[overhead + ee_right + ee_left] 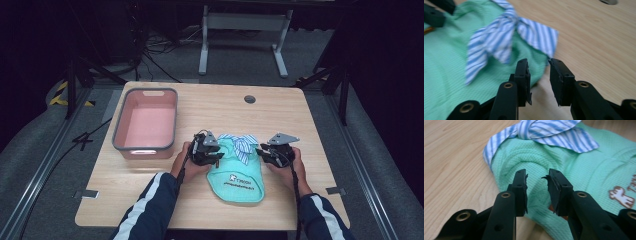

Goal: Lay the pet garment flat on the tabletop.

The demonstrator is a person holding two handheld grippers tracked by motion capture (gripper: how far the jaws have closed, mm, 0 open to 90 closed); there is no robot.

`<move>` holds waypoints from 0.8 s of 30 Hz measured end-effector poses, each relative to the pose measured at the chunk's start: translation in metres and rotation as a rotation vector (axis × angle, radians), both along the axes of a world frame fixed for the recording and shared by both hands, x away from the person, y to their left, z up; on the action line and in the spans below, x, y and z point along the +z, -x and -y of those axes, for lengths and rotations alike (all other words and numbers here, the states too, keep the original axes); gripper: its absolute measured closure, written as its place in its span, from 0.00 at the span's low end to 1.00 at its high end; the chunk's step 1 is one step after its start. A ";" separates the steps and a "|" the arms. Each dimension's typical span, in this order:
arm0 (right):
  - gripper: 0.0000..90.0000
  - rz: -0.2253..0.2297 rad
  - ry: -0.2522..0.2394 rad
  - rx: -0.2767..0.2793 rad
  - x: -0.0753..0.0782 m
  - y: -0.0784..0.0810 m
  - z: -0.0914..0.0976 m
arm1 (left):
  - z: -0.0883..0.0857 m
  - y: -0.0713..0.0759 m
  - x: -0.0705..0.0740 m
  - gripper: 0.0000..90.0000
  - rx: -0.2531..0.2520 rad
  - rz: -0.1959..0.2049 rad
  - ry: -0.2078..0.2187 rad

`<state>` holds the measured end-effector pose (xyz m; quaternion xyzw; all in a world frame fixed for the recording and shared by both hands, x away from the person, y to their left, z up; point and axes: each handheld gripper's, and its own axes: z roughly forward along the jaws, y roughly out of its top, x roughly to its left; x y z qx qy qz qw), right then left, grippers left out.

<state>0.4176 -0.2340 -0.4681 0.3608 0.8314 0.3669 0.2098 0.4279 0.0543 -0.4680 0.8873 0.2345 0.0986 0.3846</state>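
Materials and finishes on the table

Green bib [584,167]: waffle-knit cloth, striped woven trim; table [280,112]: matt wood grain; pink bin [146,122]: smooth plastic.

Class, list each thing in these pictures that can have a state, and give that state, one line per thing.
Green knitted garment with a blue-striped bow: lying flat on the table, unfolded, bow knotted.
Pink plastic bin with a grey rim: upright, empty.
Left gripper: open, above the green cloth.
Right gripper: open, at the garment's edge.
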 end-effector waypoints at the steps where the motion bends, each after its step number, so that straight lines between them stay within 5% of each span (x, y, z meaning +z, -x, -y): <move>1: 0.76 -0.003 0.006 0.024 0.001 0.004 -0.001 | 0.000 0.002 0.001 0.75 -0.003 0.004 -0.004; 8: 0.76 -0.055 0.054 0.115 -0.006 0.018 -0.008 | -0.005 0.003 -0.006 0.86 -0.010 -0.011 -0.033; 19: 0.79 -0.009 0.049 0.032 -0.011 0.003 0.005 | -0.003 -0.012 -0.011 0.86 0.063 0.021 -0.026; 24: 0.75 -0.027 0.037 0.023 -0.009 0.000 0.004 | 0.003 -0.011 -0.010 0.72 0.068 0.039 -0.035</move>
